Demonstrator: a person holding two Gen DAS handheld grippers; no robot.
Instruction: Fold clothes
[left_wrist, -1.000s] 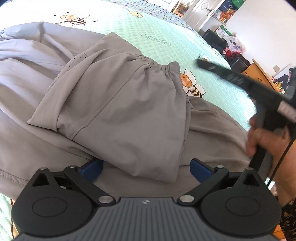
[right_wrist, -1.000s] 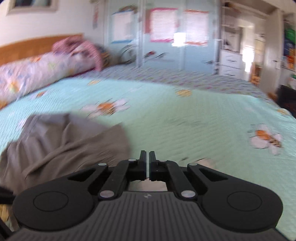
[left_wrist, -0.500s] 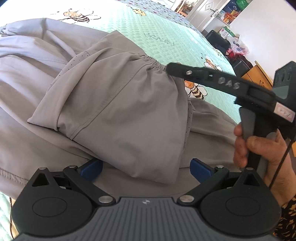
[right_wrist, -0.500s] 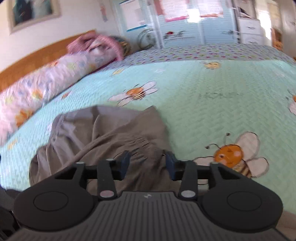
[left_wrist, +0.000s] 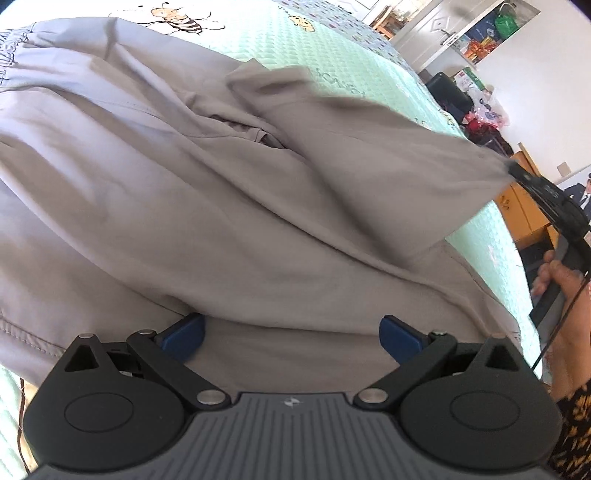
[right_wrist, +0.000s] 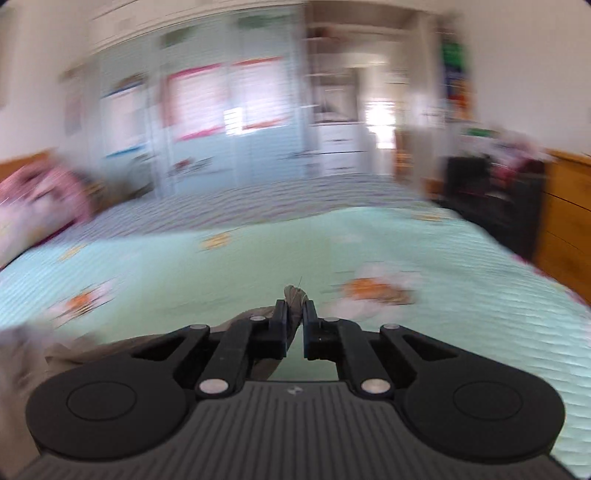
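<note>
A bed (right_wrist: 258, 258) fills the room's middle, its mint-green quilted cover (left_wrist: 491, 240) printed with cartoon bees (left_wrist: 177, 18) and orange-and-white flowers (right_wrist: 373, 288); at nine o'clock in the right wrist view, pink floral bedding (right_wrist: 33, 206) is heaped against a wooden headboard (right_wrist: 22, 162); at twelve o'clock stands a pale blue wardrobe (right_wrist: 207, 122) with pink-framed panels, much blurred; toward one o'clock, white shelves and drawers (right_wrist: 332, 136) catch bright daylight; at three o'clock a wooden cabinet (right_wrist: 565, 221) sits beside dark furniture (right_wrist: 491, 199) piled with things too blurred to name; the walls (right_wrist: 524, 74) are white; in the left wrist view, at one o'clock, a white door (left_wrist: 436, 26) and cluttered shelves (left_wrist: 487, 33) show.
</note>
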